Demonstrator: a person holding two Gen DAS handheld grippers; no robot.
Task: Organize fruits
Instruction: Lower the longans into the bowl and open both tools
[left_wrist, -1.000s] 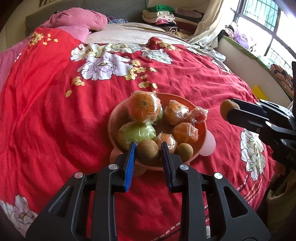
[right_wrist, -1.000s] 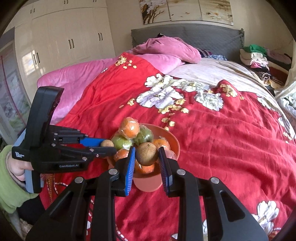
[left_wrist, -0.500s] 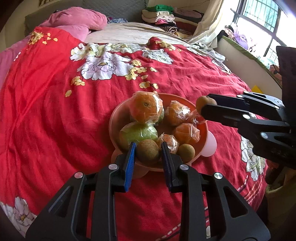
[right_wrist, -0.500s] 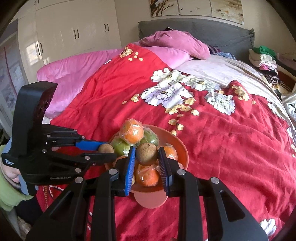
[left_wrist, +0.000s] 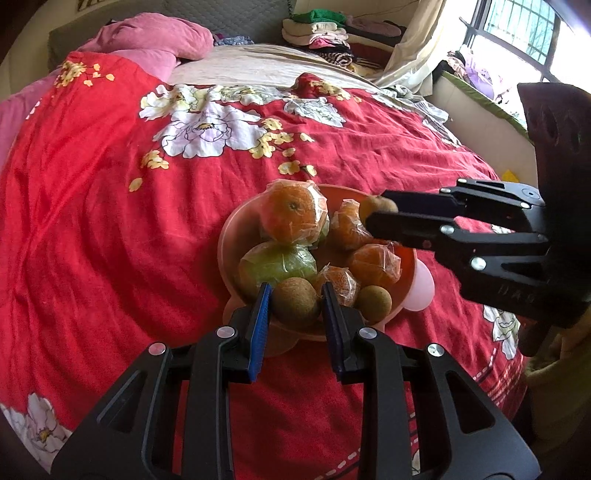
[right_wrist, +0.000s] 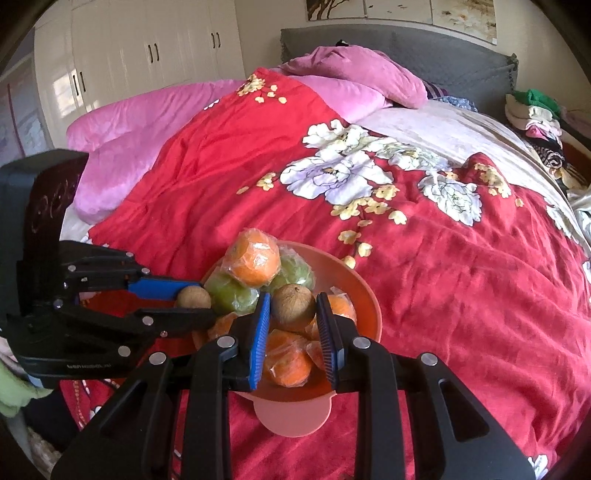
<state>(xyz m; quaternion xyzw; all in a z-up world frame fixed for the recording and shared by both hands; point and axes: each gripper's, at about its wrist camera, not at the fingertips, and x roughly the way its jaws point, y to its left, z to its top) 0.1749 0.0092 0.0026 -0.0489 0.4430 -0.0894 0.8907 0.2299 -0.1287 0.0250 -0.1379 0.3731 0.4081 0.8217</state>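
An orange-pink bowl (left_wrist: 236, 236) on the red bedspread holds several wrapped oranges (left_wrist: 293, 212) and green fruits (left_wrist: 277, 262), plus a loose brown fruit (left_wrist: 373, 301). My left gripper (left_wrist: 295, 299) is shut on a small brown round fruit (left_wrist: 295, 301) at the bowl's near rim. My right gripper (right_wrist: 291, 306) is shut on another brown round fruit (right_wrist: 293, 304) and holds it over the bowl (right_wrist: 354, 291); it reaches in from the right in the left wrist view (left_wrist: 376, 212). The left gripper appears at the left of the right wrist view (right_wrist: 194, 301).
The red flowered bedspread (left_wrist: 110, 221) surrounds the bowl. Pink pillows (right_wrist: 147, 122) lie at the head of the bed. Folded clothes (left_wrist: 317, 33) are stacked at the far side. A window ledge (left_wrist: 480, 96) runs along the right.
My right gripper has moved left with its brown fruit, from beside the bowl to over it. My left gripper has stayed at the bowl's near rim, still shut on its fruit.
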